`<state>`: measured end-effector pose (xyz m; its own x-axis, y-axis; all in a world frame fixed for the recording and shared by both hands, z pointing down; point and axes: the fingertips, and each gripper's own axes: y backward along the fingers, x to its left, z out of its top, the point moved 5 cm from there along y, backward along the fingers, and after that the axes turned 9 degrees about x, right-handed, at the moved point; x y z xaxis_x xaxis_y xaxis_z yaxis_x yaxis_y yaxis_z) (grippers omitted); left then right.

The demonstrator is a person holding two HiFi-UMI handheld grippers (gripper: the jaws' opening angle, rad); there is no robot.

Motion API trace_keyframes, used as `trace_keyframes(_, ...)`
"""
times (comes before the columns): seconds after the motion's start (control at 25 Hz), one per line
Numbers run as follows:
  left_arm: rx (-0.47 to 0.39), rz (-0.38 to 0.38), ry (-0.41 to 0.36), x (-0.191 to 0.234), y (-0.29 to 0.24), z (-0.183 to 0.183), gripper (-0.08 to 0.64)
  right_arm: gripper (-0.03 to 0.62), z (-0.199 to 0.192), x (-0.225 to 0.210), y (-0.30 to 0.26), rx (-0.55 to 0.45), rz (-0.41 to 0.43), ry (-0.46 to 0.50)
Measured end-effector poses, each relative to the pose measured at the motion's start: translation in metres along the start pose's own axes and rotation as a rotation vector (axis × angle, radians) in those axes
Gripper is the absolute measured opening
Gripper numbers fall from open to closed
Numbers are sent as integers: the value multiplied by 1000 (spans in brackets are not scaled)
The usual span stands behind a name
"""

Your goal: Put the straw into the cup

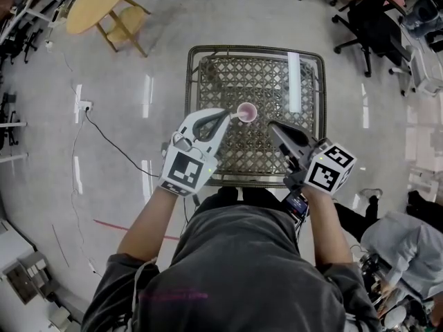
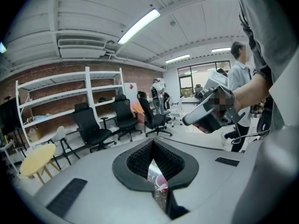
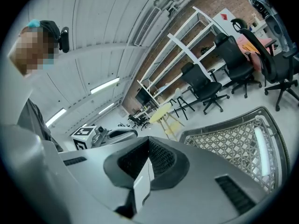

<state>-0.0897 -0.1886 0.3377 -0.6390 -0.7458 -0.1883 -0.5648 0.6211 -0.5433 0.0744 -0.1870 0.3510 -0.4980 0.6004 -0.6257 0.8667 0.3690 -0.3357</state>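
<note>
A small pink cup (image 1: 246,112) stands upright near the middle of a lattice-topped table (image 1: 277,75). My left gripper (image 1: 225,115) is just left of the cup with its jaws together. A short white straw (image 1: 234,118) sticks out from its tip to the cup's rim. In the left gripper view the gripper (image 2: 154,164) shows only a thin slit, with the cup (image 2: 161,184) visible through it. My right gripper (image 1: 271,125) hangs right of the cup, shut and apart from it. In its own view the right gripper (image 3: 147,157) holds nothing I can make out.
A glossy strip (image 1: 294,81) lies on the table's right side. On the floor are a round wooden table (image 1: 104,2) at the far left, office chairs (image 1: 367,19) at the far right and a cable with a socket (image 1: 86,106). A person (image 1: 408,234) sits low right.
</note>
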Motion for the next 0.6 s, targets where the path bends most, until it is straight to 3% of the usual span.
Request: trace_keyframes(0.6, 9, -10, 3, 10, -17, -4, 12, 14, 6, -15, -12, 10, 1, -4)
